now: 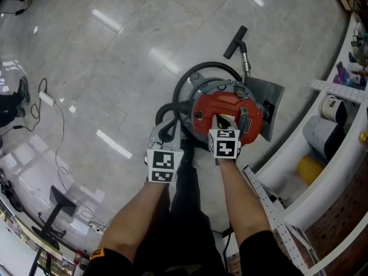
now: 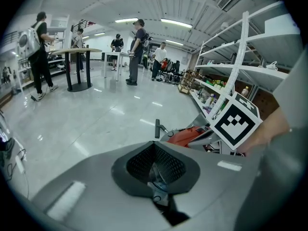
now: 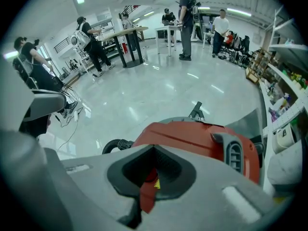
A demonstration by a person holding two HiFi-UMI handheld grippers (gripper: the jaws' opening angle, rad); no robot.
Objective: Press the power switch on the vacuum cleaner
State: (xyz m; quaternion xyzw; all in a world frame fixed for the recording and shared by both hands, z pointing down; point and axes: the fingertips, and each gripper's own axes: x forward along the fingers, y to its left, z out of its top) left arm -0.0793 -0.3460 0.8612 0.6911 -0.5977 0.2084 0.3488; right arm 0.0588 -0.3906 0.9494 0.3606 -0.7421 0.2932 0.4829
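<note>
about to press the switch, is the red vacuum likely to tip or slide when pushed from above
Tipping seems unlikely: the vacuum cleaner is squat and wide, and the right gripper sits over its red top, so force goes downward. A slanted push might slide it on the glossy floor. The ribbed hose looks floppy, offering little restraint.

The round vacuum cleaner (image 1: 230,105), red-topped with a black hose (image 1: 201,65) curled around, stands upright on the floor (image 1: 115,68).
</note>
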